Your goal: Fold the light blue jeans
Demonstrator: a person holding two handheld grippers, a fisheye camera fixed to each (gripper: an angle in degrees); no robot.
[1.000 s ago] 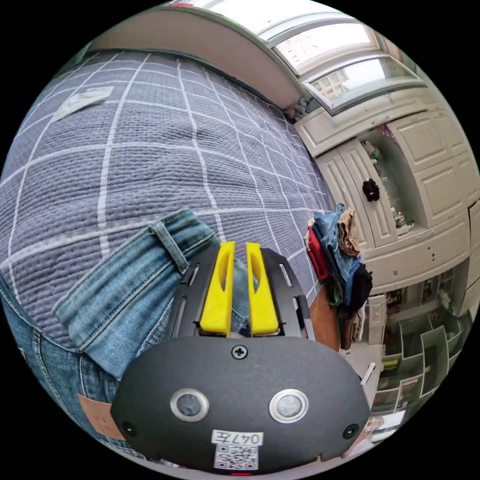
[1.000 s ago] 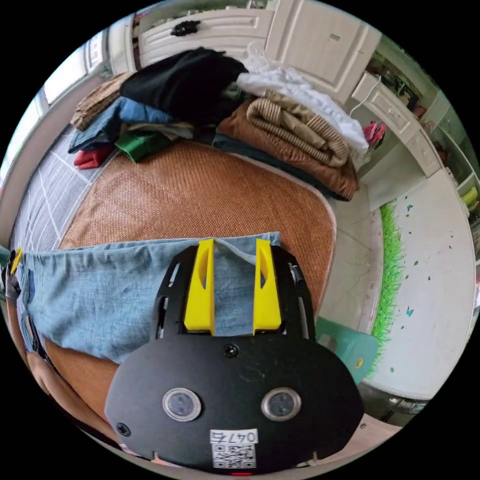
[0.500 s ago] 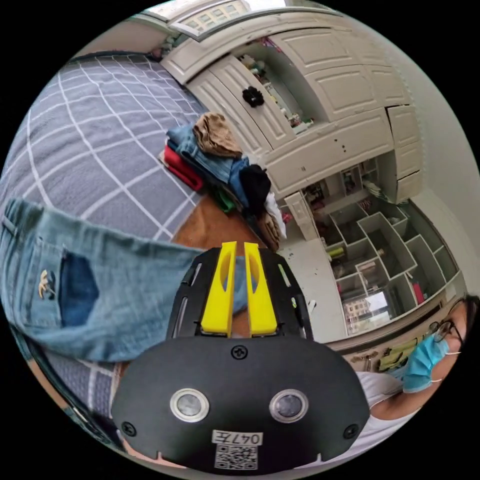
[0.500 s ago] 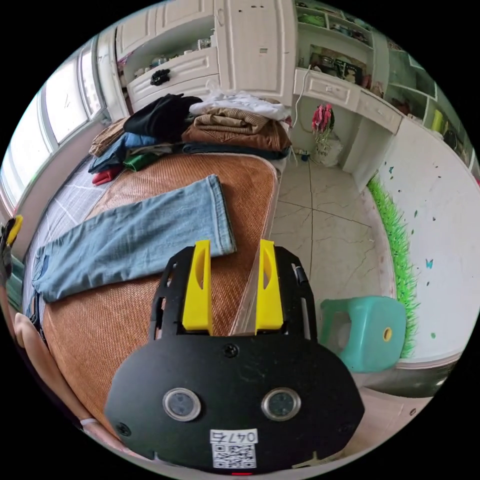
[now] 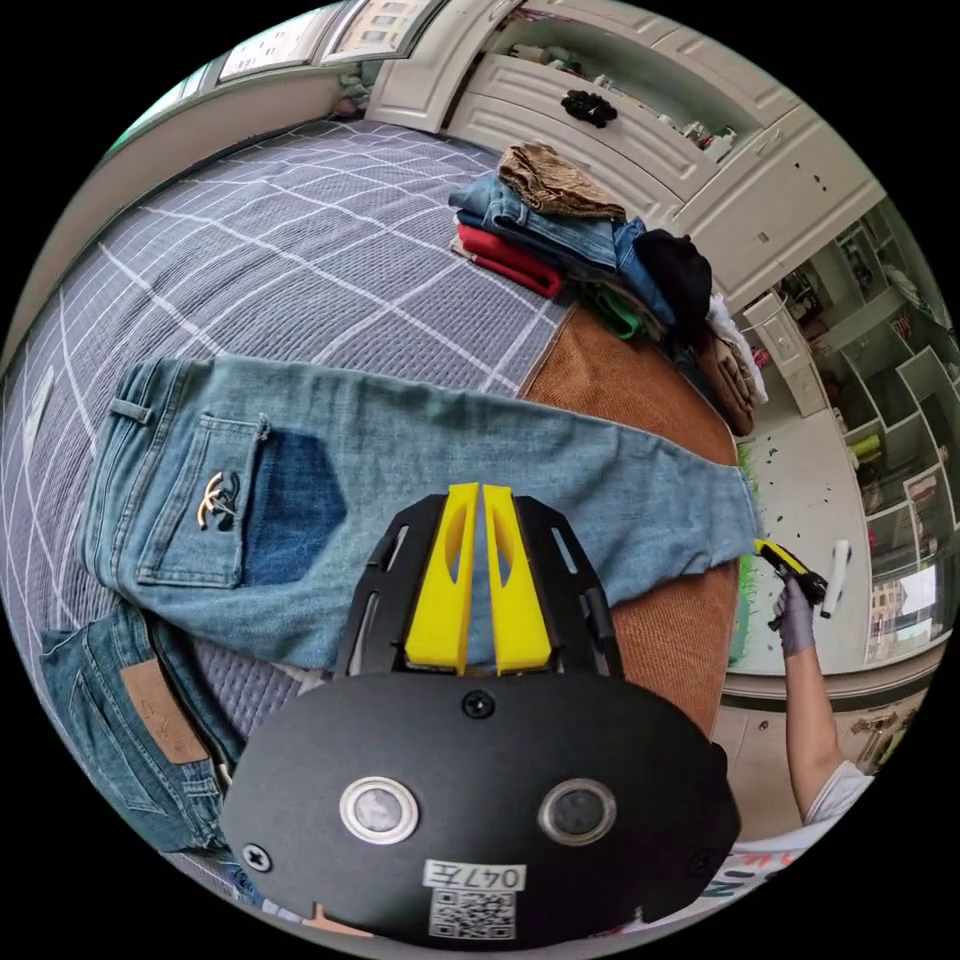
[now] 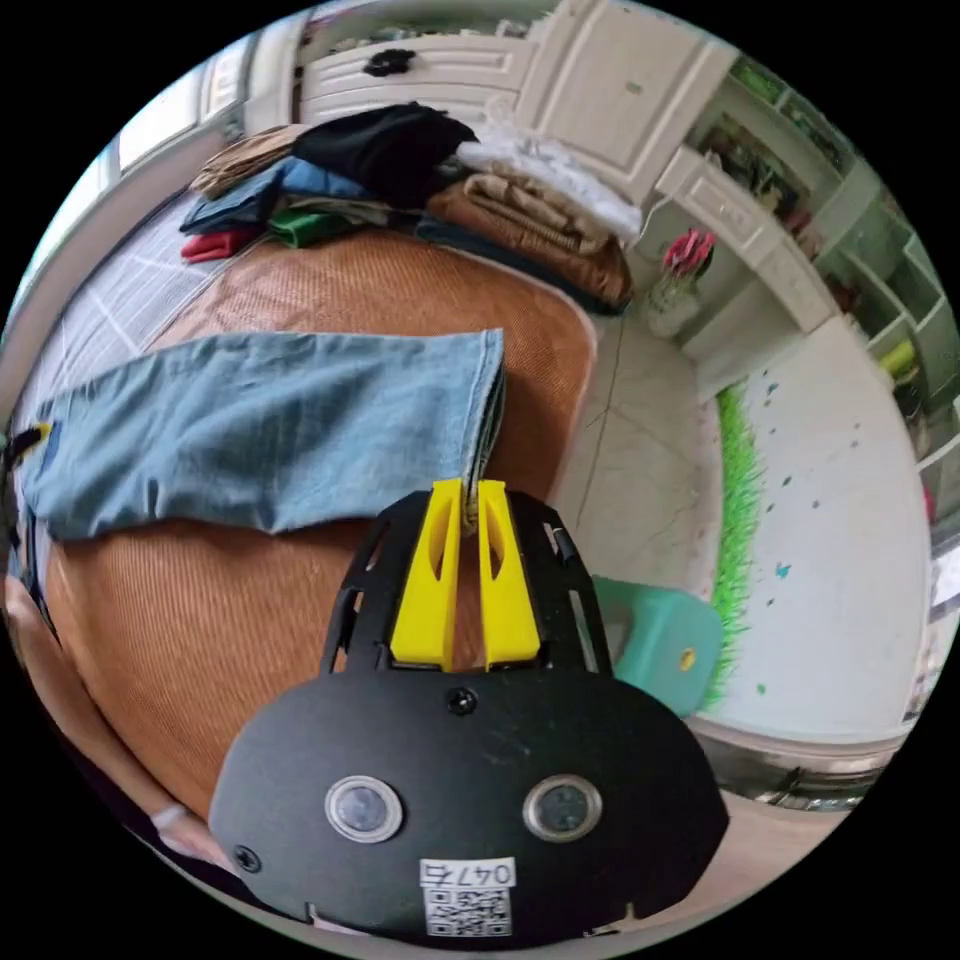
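The light blue jeans (image 5: 420, 450) lie flat and lengthwise across the bed, back pocket up, waist at the left, hem at the right. My left gripper (image 5: 478, 490) is shut, its tips over the thigh; whether cloth is pinched I cannot tell. In the right gripper view the jeans (image 6: 260, 430) stretch over the brown mat. My right gripper (image 6: 468, 488) is shut on the near corner of their hem. The right gripper (image 5: 790, 565) also appears at the hem in the left gripper view, held by a gloved hand (image 5: 797, 625). The left gripper (image 6: 25, 440) sits at the waist end.
A darker pair of jeans (image 5: 120, 720) lies by the waist. A pile of folded clothes (image 5: 580, 240) (image 6: 400, 170) sits at the bed's far end. The bed has a grey checked cover (image 5: 300, 250) and a brown mat (image 6: 300, 620). A teal stool (image 6: 660, 640) stands on the floor.
The right gripper went from open above the mat to shut on the hem corner. The jeans, hanging from the left gripper half a second ago, now lie flat. Both cameras swung.
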